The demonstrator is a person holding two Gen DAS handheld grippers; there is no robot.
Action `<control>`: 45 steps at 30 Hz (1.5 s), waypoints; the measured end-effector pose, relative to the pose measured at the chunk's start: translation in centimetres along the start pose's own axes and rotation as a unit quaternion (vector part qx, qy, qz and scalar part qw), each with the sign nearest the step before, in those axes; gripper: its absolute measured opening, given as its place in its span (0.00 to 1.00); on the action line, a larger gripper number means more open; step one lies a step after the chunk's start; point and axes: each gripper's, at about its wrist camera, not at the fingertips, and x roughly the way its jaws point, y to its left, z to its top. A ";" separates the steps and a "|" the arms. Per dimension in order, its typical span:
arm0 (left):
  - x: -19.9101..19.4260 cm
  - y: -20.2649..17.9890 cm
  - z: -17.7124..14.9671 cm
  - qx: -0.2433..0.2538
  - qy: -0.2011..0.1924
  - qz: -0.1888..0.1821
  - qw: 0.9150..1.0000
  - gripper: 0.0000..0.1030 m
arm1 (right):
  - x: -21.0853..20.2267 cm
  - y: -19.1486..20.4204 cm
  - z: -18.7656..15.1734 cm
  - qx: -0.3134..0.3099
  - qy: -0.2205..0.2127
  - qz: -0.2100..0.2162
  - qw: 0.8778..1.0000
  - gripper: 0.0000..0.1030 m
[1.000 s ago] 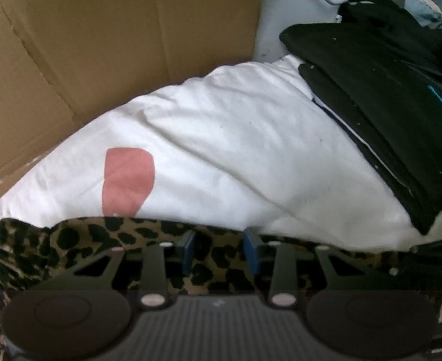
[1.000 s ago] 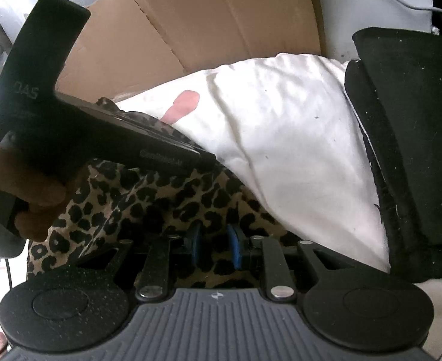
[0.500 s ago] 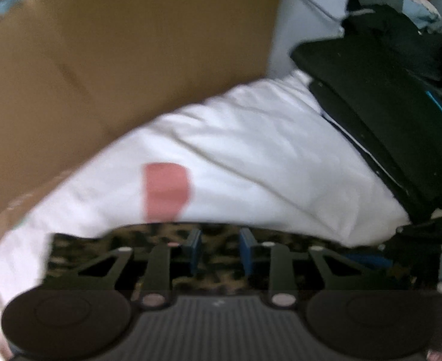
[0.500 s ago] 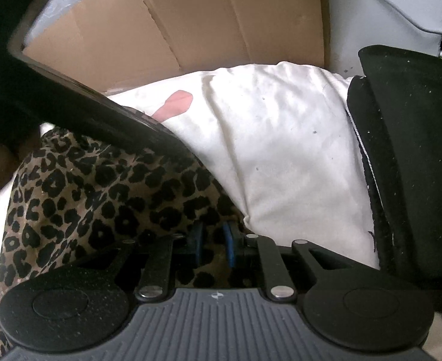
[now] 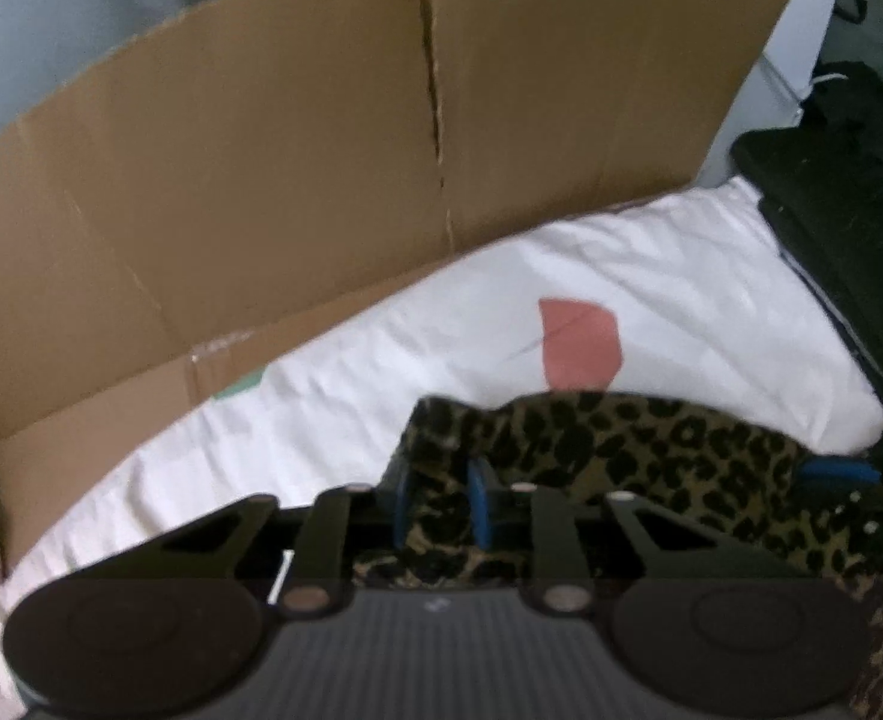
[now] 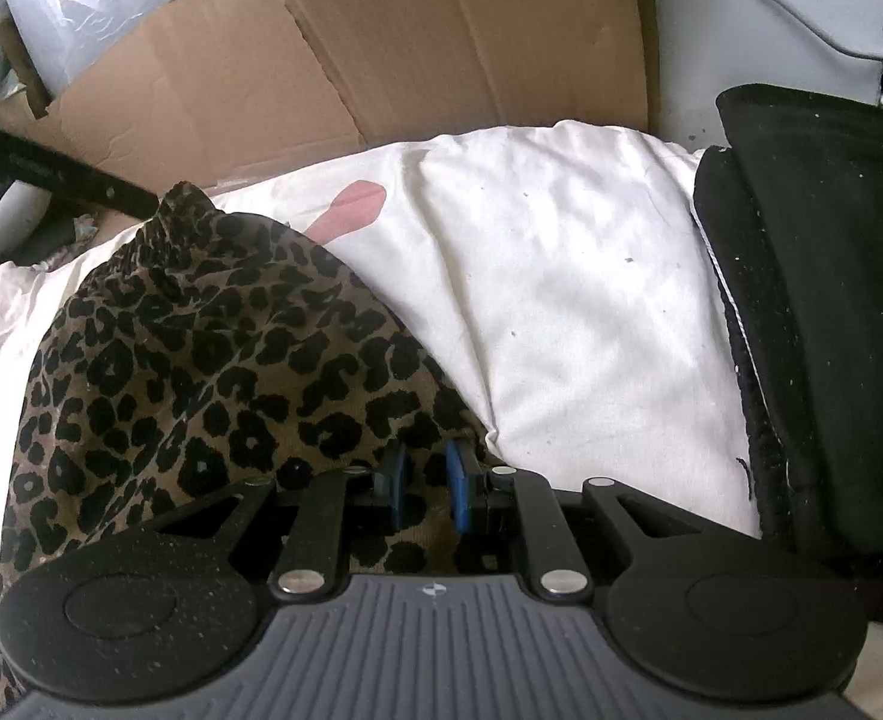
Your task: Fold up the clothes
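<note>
The left gripper (image 5: 441, 501) has swung sideways since a second ago: the cardboard sheet (image 5: 297, 168) now fills most of its view, and the pink patch (image 5: 579, 343) on the white bedding (image 5: 651, 276) sits right of centre instead of left. Its jaws have just been closing, and its blue pads now pinch a corner of the leopard-print garment (image 5: 651, 444), which is pulled taut toward the right gripper (image 6: 422, 483). That one has kept its place, blue pads clamped on a fold of the same cloth.

Only the right wrist view shows the garment's full spread, draped in a hump over the bedding's left half, with the left tool's black body reaching its peaked far corner. Only the left view shows the cardboard's top edge and split seam.

The stack of black clothes (image 6: 831, 300) borders the bedding on the right; cardboard walls the back. Bare white bedding lies open between garment and stack.
</note>
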 end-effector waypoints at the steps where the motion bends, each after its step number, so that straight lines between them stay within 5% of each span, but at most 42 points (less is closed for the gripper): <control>1: 0.4 0.0 -0.3 -0.002 0.002 -0.001 1.000 0.15 | 0.0 0.0 0.0 0.000 0.000 0.000 1.000 0.19; 14: 4.1 0.8 -0.9 -0.051 0.003 0.010 0.999 0.17 | 0.2 -0.2 0.2 -0.008 0.012 0.009 1.000 0.19; 21: -1.0 0.6 -0.9 -0.018 -0.015 -0.001 1.000 0.16 | -0.2 -0.4 1.1 0.019 0.019 0.008 1.000 0.22; 30: -5.5 0.5 -4.6 0.010 -0.021 -0.009 1.000 0.16 | -1.9 0.9 2.5 0.009 -0.026 0.014 1.000 0.29; 36: -4.8 0.2 -6.3 -0.016 -0.062 -0.042 0.997 0.15 | -1.9 3.7 2.8 -0.006 -0.031 0.037 0.999 0.32; 43: -0.5 -0.3 -7.7 -0.033 -0.045 -0.039 0.998 0.14 | -1.4 6.4 2.7 -0.047 -0.020 0.045 0.998 0.32; 45: 0.3 -0.1 -8.1 -0.036 -0.053 -0.034 0.997 0.06 | -1.0 6.9 2.4 -0.058 -0.010 0.049 0.997 0.32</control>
